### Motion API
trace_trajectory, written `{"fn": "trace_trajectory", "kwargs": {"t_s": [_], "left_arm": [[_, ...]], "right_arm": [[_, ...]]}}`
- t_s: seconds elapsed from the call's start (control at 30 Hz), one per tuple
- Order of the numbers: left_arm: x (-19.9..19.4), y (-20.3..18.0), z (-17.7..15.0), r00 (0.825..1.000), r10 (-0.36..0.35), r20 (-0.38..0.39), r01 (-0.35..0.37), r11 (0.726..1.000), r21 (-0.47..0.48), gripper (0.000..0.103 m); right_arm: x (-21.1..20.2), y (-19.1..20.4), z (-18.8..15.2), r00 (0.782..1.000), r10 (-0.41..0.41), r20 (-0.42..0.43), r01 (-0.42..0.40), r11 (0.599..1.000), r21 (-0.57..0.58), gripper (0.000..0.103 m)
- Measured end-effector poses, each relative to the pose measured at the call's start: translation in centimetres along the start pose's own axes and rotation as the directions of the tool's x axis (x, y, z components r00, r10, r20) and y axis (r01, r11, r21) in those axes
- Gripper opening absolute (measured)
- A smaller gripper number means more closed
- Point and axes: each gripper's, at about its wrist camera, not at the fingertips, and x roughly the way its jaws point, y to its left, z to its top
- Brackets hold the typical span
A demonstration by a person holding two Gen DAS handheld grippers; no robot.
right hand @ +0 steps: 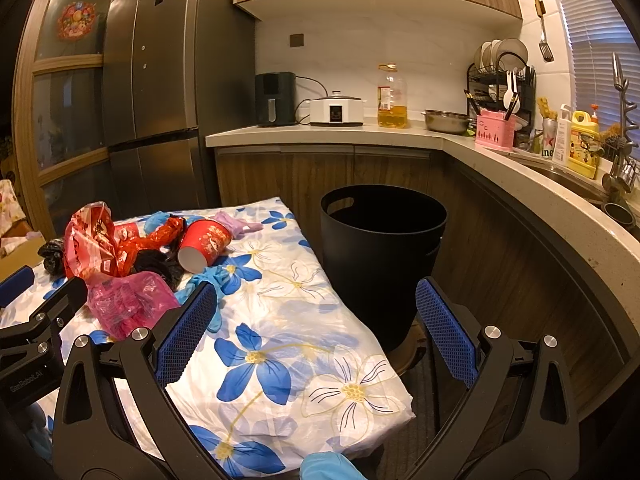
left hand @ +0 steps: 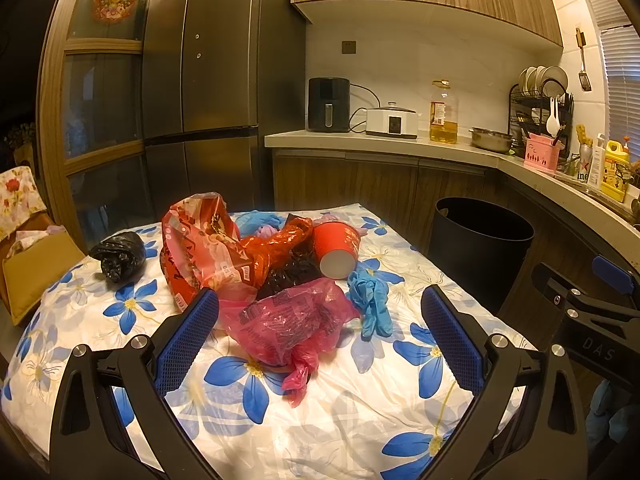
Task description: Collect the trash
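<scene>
Trash lies heaped on the floral tablecloth (left hand: pixel 320 432): a pink plastic bag (left hand: pixel 288 324), a red printed bag (left hand: pixel 204 248), an orange-red wrapper (left hand: pixel 280 240), a tipped red paper cup (left hand: pixel 336 248), blue gloves (left hand: pixel 370 300) and a black bag (left hand: pixel 118 256). My left gripper (left hand: pixel 320 308) is open, its jaws on either side of the pink bag and just short of it. My right gripper (right hand: pixel 316 304) is open and empty over the table's right edge, with the black bin (right hand: pixel 380 248) ahead. The pink bag (right hand: pixel 128 300) and cup (right hand: pixel 204 244) also show left in the right wrist view.
The black trash bin (left hand: pixel 480 248) stands on the floor right of the table. A curved kitchen counter (right hand: pixel 520 172) with appliances, an oil bottle (right hand: pixel 392 96) and a dish rack runs behind and right. A fridge (left hand: pixel 216 80) stands behind the table. A chair (left hand: pixel 36 264) is at left.
</scene>
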Motion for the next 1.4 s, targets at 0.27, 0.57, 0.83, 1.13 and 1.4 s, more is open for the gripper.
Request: {"fn": "trace_trajectory", "kwargs": {"t_s": [0.27,0.57,0.83,1.13,1.4], "left_arm": [[0.0,-0.02,-0.02,1.0,0.0,0.001,0.0,1.0,0.0,0.098],[0.01,-0.11,0.05,1.0,0.002,0.001,-0.002,1.0,-0.001,0.098],[0.03,-0.09,0.1,1.0,0.001,0.001,-0.001,1.0,-0.001,0.098],[0.07,0.05,0.29,1.0,-0.001,0.001,0.001,1.0,-0.004,0.098],[0.08,0.11,0.31,1.0,-0.002,0.003,0.002,1.0,-0.005,0.098]], "right_arm": [[0.01,0.0,-0.02,1.0,0.001,0.001,-0.001,1.0,-0.001,0.098],[0.1,0.18,-0.11,1.0,0.0,0.002,0.0,1.0,-0.001,0.098],[0.1,0.07,0.03,1.0,0.0,0.001,0.0,1.0,-0.002,0.098],[0.09,0.01,0.17,1.0,0.0,0.002,0.0,1.0,-0.003,0.098],[0.05,0.04,0.22,1.0,-0.001,0.002,0.001,1.0,-0.003,0.098]]}}
